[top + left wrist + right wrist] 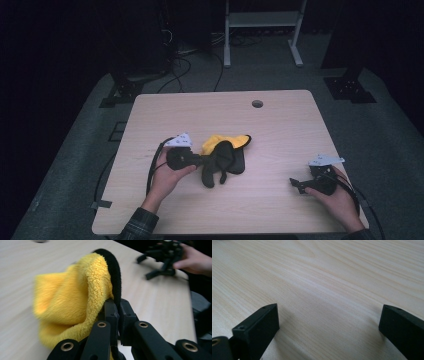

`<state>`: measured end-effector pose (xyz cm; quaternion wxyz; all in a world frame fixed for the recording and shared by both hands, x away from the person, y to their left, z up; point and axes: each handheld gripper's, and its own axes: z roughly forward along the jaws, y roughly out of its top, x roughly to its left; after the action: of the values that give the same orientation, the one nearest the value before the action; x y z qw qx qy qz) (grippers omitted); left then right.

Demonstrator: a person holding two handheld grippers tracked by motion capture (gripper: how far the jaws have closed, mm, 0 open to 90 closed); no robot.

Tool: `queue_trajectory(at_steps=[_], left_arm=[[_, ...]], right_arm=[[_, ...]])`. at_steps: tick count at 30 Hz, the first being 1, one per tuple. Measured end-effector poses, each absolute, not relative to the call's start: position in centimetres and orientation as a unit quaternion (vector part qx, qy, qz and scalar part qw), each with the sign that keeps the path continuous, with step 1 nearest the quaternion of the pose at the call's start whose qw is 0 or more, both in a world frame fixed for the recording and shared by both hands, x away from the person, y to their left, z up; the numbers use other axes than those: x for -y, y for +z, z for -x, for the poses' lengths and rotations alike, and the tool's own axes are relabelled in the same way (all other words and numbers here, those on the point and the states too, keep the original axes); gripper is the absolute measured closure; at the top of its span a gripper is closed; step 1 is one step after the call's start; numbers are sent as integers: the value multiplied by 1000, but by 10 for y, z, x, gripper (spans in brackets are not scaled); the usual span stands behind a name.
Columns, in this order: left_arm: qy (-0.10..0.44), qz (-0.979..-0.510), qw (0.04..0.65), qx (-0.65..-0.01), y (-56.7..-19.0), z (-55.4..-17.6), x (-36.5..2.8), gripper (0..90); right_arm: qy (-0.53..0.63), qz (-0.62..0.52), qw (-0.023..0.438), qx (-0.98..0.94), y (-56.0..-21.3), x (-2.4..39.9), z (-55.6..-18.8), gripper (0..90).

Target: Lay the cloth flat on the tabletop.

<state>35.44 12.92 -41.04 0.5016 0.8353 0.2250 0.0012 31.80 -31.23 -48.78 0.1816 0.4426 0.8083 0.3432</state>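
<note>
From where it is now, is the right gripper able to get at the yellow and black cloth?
Probably yes. The right gripper rests open on bare table, nothing lying between it and the cloth. The left gripper already pinches the cloth's black edge.

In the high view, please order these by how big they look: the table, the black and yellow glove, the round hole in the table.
1. Table, by far the largest.
2. Glove, held at its edge by the left gripper.
3. Hole, the smallest; it lies farther from the camera, but the gap is clear.

Dark room; grey carpet floor (75, 150); white frame (262, 20) behind.
</note>
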Motion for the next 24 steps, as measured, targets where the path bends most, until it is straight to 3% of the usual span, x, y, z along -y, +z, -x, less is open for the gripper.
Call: queue_trajectory(at_steps=[9,16,24], left_arm=[[-50,-852,492,-174,-420,-335,-83,845],[-19,-848,504,-163,-405,-328,-79,657],[34,-851,498,-163,-382,-335,-75,579]], right_arm=[[343,-443,182,-808,-488,312,-318,20],[343,-443,182,-808,-488,312,-318,20],[343,-443,182,-808,-488,312,-318,19]])
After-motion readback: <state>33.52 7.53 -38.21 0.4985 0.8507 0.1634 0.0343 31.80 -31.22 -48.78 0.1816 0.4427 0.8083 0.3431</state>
